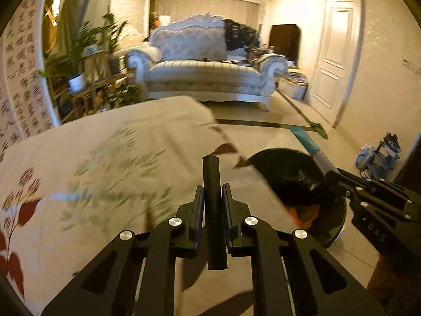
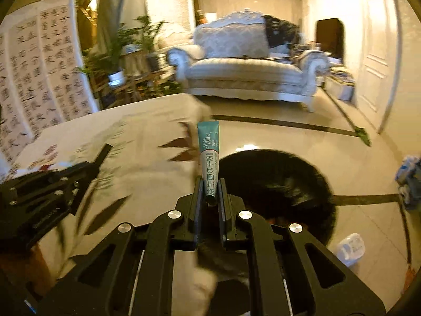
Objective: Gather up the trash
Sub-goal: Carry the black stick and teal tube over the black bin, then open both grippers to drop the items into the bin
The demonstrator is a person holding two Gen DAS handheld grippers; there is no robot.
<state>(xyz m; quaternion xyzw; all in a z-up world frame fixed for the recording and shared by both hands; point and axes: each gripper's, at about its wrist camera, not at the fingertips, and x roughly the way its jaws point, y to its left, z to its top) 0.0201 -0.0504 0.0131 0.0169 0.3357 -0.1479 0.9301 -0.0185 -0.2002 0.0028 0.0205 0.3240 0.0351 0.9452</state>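
My left gripper [image 1: 213,197] is shut on a black stick-shaped packet [image 1: 212,184] that stands upright above the cloth-covered table [image 1: 105,152]. My right gripper [image 2: 211,189] is shut on a teal and white sachet [image 2: 209,152] with printed characters, held upright near the table's right edge. A bin lined with a black bag [image 2: 276,189] stands on the floor just right of the table, below and right of the sachet. It also shows in the left wrist view [image 1: 294,181], where the right gripper [image 1: 334,176] holds the sachet [image 1: 313,147] over it.
A white sofa [image 1: 205,71] stands across the room, potted plants [image 1: 79,60] to its left. A broom [image 2: 350,123] lies on the tiled floor by a white door [image 2: 376,60]. A plastic item [image 2: 351,248] and blue-white bags [image 1: 379,155] lie on the floor at right.
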